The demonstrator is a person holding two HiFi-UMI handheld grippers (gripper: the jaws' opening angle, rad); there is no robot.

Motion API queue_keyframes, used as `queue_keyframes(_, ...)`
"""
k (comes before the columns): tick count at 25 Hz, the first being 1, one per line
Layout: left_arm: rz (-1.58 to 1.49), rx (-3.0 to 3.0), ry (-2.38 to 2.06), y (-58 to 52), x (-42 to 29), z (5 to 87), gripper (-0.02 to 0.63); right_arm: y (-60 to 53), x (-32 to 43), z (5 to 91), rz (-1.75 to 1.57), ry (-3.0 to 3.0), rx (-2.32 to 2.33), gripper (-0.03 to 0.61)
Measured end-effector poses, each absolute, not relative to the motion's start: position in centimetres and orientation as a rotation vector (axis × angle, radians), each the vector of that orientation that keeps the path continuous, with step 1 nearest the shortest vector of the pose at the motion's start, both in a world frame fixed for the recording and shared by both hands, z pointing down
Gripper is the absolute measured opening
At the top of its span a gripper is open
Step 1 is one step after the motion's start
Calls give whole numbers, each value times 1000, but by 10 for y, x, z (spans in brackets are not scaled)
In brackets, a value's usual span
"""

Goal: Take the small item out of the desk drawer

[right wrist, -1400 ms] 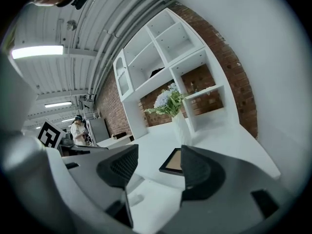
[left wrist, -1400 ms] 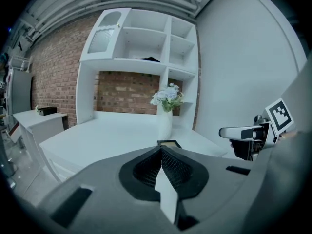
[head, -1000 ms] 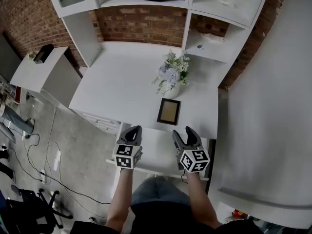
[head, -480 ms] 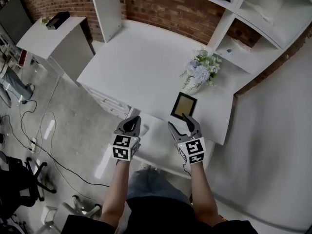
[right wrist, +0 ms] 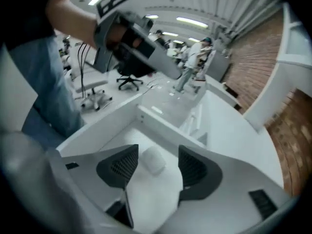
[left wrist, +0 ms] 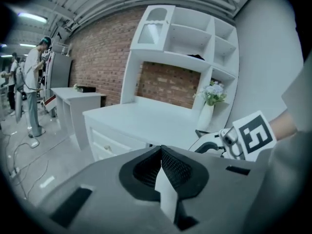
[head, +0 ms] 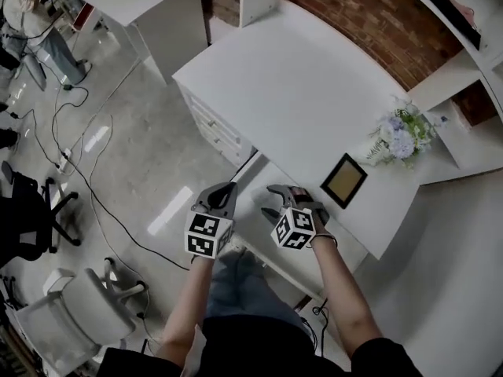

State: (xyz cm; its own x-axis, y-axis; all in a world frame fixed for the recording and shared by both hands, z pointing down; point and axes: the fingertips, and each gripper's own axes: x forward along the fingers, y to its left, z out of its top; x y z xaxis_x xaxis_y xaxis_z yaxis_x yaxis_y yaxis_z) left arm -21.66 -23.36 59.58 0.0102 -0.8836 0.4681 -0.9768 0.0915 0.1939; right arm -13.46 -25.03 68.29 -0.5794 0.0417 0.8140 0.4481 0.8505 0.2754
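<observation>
The desk drawer (head: 250, 207) stands pulled out from under the white desk (head: 299, 93). On the drawer's floor (right wrist: 161, 194) lies a small white item (right wrist: 153, 161). My right gripper (right wrist: 158, 148) is open over the drawer, and the item lies between its two pads without touching them. In the head view the right gripper (head: 273, 203) points left across the drawer. The item is hidden in that view. My left gripper (head: 223, 195) hangs at the drawer's left side, apart from it. Its jaws (left wrist: 161, 149) are shut with nothing in them.
A picture frame (head: 343, 181) lies flat on the desk near the drawer, and a vase of flowers (head: 401, 136) stands behind it. A set of shut drawers (head: 214, 124) is at the desk's left. An office chair (head: 86, 305) and cables (head: 94, 179) are on the floor at left.
The head camera has swung, shifting the desk up and right. My right gripper has turned from pointing forward to pointing left across the drawer. The left gripper has kept its place.
</observation>
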Motion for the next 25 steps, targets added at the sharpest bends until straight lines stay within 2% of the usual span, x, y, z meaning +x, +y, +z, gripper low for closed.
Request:
queue_keyframes(6, 237, 1724, -1908, -206, -222, 624, 9, -232, -137, 775, -817, -1760, -656, 252)
queue_keyframes(15, 220, 1667, -1915, -192, -224, 633, 9, -242, -154, 815, -882, -1587, -718, 250)
queue_keyframes(17, 220, 1663, -1914, -190, -224, 634, 9, -245, -153, 820, -897, -1555, -725, 234)
queue_keyframes(19, 222, 1659, -1914, -190, -225, 635, 9, -247, -153, 823, -912, -1549, -726, 178)
queue_keyframes(25, 232, 1666, -1913, -189, -225, 634, 9, -242, -154, 815, -906, -1571, -737, 167)
